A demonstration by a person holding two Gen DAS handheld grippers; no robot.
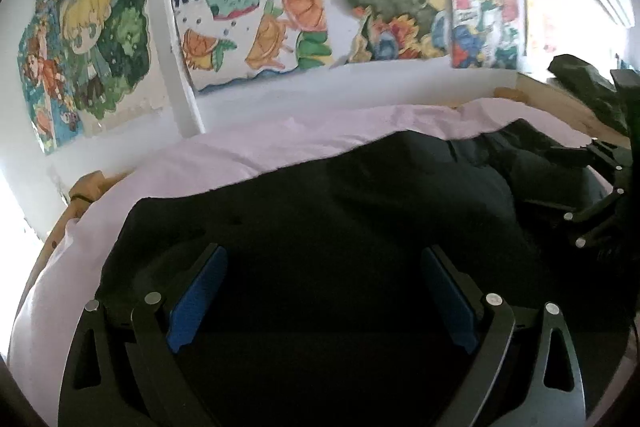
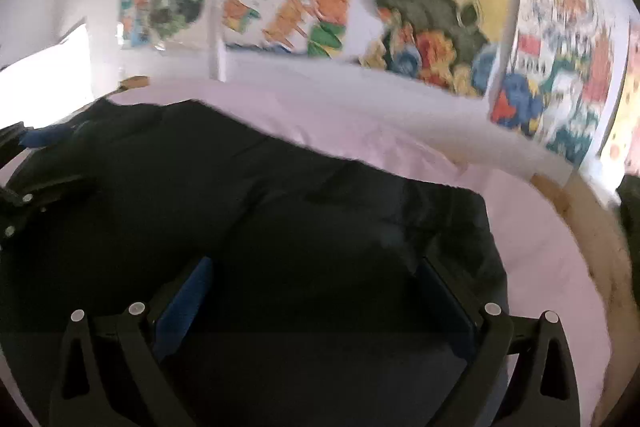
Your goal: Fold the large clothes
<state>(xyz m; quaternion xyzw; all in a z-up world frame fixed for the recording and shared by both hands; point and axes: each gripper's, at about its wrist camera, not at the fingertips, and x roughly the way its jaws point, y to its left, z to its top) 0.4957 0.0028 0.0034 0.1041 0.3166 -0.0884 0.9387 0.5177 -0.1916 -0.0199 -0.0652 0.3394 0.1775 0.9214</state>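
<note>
Nearest the lens in the left wrist view, our left tool [image 1: 322,291] has its two black fingers with blue ribbed pads [image 1: 198,301] spread wide, pinching nothing, hovering low over the large dark, almost black fabric garment [image 1: 320,195]. That garment lies spread on the pale pink sheet [image 1: 248,147] of the bed, its far edge fairly straight and its left corner rounded, with sheet showing beyond it and to its left. At the right edge of this view we see the black linkage of the right tool [image 1: 600,199] close over the cloth, and beyond it a dark heap [image 1: 588,83] we cannot identify. Colourful cartoon posters [image 1: 256,11] cover the white wall behind. In the right wrist view, which is somewhat blurred, our right tool [image 2: 316,291] also stands spread apart and holds nothing, just above the same garment's right portion, whose right edge and corner lie on the pink sheet; the wooden bed rim [image 2: 596,227] curves beyond. We judge the garment to lie as a broad flat slab, perhaps already doubled over at least once, though the dark cloth hides any layering, so further folds into a smaller bundle seem left.
</note>
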